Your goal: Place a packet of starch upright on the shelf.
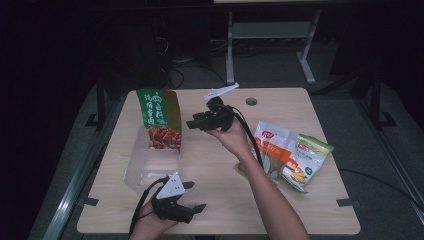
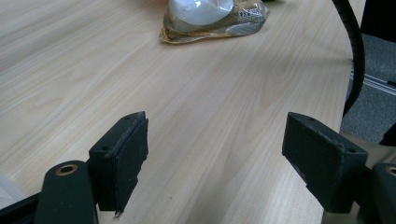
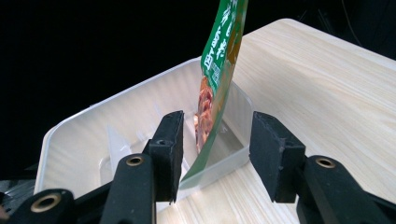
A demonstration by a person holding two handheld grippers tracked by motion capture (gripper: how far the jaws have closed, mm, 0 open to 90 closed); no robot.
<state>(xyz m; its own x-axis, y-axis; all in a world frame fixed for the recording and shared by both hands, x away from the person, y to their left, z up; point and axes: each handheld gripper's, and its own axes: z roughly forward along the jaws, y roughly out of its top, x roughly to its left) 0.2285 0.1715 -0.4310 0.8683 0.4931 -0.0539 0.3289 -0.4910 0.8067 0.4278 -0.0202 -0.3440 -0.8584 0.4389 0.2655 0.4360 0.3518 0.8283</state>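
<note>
While the green pouch (image 1: 160, 120) stands in the clear tub (image 1: 145, 167) at nine o'clock of your right hand-held gripper (image 1: 192, 123), jaws apart and empty, it's light, floppy, slippery: pinch the top seam.

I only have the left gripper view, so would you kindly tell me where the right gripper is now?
Observer: The right gripper is raised beside a green snack pouch, jaws open, pads off it.
Operator: Thank you; where is that pouch standing?
Observer: It stands upright in a clear plastic bin.
Operator: And the packet ahead of my jaws?
Observer: It lies with another snack bag near the table's right edge in the high view.
</note>
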